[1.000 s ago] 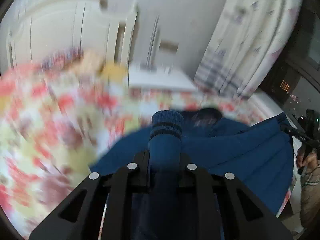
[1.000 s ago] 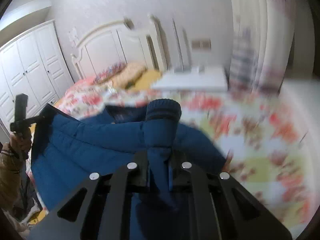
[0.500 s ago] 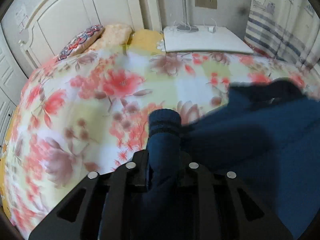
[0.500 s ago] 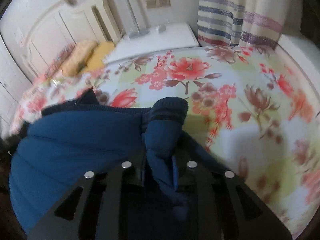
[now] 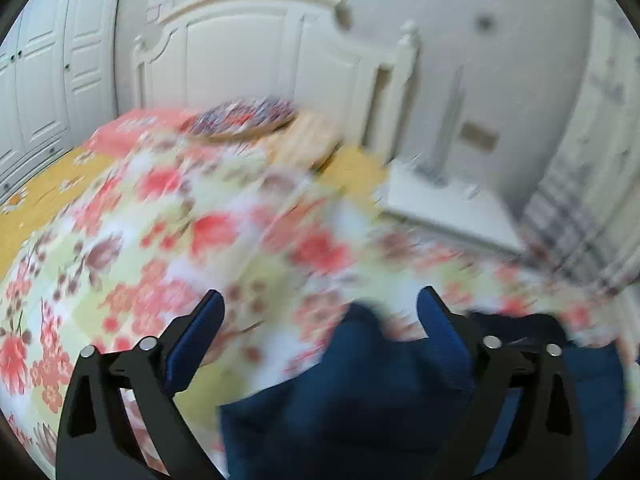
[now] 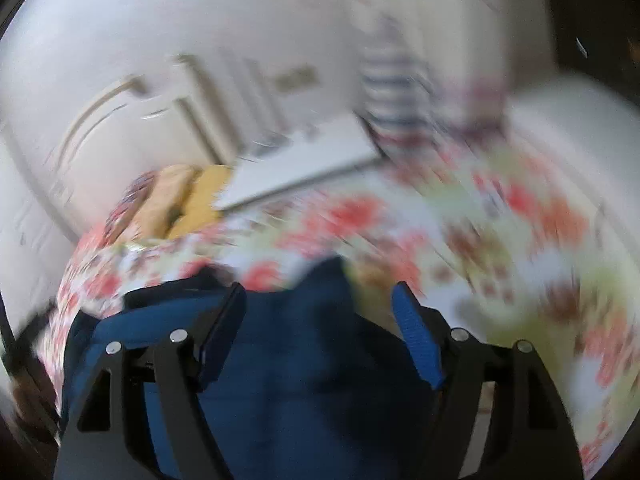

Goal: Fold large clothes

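Releasing: the blue jacket (image 5: 360, 400) lies on the floral bedspread (image 5: 132, 240), its sleeve cuffs no longer pinched as before.
Left gripper (image 5: 320, 312): jaws opening wide, cloth loose between them.
Right gripper (image 6: 320, 304): likewise opening, gripping nothing.
Meaning: jacket laid down; folding can probably start.

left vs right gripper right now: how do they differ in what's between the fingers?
1. The left gripper has the blue jacket nearer one finger, with floral bedspread filling the rest; the right gripper has jacket across most of its gap.
2. The left gripper stands wider apart than the right gripper.

Shared: both are opening, with pads off the jacket, in blurred views.
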Available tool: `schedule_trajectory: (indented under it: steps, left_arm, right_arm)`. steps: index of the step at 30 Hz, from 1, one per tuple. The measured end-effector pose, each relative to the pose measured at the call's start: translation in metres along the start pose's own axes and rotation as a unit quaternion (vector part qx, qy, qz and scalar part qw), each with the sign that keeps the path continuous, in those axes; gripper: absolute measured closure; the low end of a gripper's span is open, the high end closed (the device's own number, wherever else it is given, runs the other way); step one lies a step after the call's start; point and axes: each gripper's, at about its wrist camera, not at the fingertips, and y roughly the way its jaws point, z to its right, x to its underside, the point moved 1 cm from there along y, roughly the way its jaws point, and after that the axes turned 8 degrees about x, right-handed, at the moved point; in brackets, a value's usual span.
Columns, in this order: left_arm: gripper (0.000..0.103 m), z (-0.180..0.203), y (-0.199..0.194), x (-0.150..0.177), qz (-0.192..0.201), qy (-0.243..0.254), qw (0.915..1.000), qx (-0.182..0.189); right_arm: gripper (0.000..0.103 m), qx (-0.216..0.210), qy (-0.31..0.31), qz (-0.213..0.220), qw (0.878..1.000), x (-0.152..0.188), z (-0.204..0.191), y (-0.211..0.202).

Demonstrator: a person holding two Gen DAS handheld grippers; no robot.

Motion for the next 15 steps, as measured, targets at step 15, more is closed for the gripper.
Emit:
schedule_trajectory:
  steps: [15]
  left_arm:
    - [0.004,0.151,0.099,0.072,-0.142,0.219,0.9651,-0.023]
  right_arm:
    - [0.017,0.034,-0.229,-0.102,0.967,0.049,-0.151,0.087]
